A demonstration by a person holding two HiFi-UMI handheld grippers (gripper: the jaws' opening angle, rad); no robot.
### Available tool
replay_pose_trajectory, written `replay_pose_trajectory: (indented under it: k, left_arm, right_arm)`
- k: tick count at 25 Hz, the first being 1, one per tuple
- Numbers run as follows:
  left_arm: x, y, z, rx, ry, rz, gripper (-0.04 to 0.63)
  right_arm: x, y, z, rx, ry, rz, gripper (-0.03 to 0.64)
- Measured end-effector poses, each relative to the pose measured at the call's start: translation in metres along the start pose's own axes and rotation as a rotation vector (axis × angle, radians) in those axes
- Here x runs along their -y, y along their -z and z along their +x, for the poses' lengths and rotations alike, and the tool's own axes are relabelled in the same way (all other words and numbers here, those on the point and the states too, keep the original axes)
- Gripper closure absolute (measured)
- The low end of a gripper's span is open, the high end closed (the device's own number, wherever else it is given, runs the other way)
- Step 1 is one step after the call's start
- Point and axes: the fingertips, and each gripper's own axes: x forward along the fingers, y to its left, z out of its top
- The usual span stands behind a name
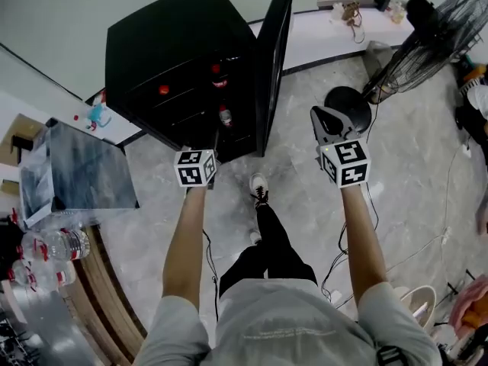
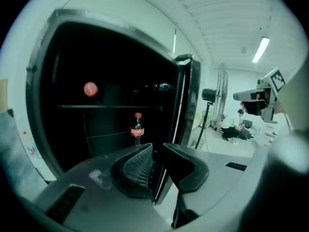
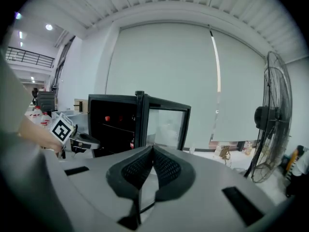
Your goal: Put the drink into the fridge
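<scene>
The black fridge (image 1: 175, 44) stands with its door (image 1: 273, 59) swung wide. A cola bottle (image 2: 137, 129) with a red cap stands upright on a lower shelf inside, also visible in the head view as the cola bottle (image 1: 225, 116). More red caps show on the upper shelf (image 2: 90, 89). My left gripper (image 2: 157, 148) is just outside the fridge's opening, low down, jaws a narrow gap apart with nothing between them. My right gripper (image 3: 153, 151) is held off to the right of the door, jaws shut and empty; in the head view this right gripper (image 1: 326, 120) hangs over the floor.
A tall floor fan (image 1: 435, 29) with a round base (image 1: 349, 105) stands at the right. A grey box (image 1: 72, 174) and several water bottles (image 1: 53, 246) are at the left on a curved counter. Cables (image 1: 358, 242) trail over the marble floor. A person (image 2: 236, 122) sits far off.
</scene>
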Motion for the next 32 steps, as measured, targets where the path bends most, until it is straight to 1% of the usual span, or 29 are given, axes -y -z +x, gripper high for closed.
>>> replay_pose_trajectory:
  k: [3,6,9,13,22,24,28,32]
  left_arm:
    - [0.016,-0.028,-0.039,0.033,0.014,0.039,0.569]
    - [0.028,-0.059,-0.073,0.068,0.028,0.103,0.583]
    - [0.034,-0.089,-0.103,0.099,0.017,0.155,0.583]
    - [0.04,-0.126,-0.138,0.155,-0.008,0.178,0.583]
    - [0.063,-0.203,-0.206,0.288,-0.055,0.264,0.581]
    - [0.07,-0.215,-0.216,0.31,-0.052,0.285,0.581]
    - [0.085,-0.239,-0.232,0.358,-0.013,0.287,0.581]
    - [0.094,-0.255,-0.241,0.379,-0.013,0.326,0.581]
  right_arm:
    - [-0.005,-0.02,-0.017,0.016,0.0,-0.017,0.616]
    - [-0.009,-0.039,-0.03,0.027,0.008,-0.031,0.615]
    - [-0.018,-0.063,-0.045,0.056,-0.003,-0.049,0.615]
    - [-0.033,-0.097,-0.064,0.096,-0.026,-0.083,0.616]
    - [-0.063,-0.157,-0.095,0.198,-0.089,-0.16,0.616]
    - [-0.067,-0.166,-0.1,0.218,-0.097,-0.165,0.617]
    - [-0.076,-0.185,-0.108,0.265,-0.122,-0.168,0.617]
    - [-0.081,-0.199,-0.113,0.295,-0.135,-0.205,0.615]
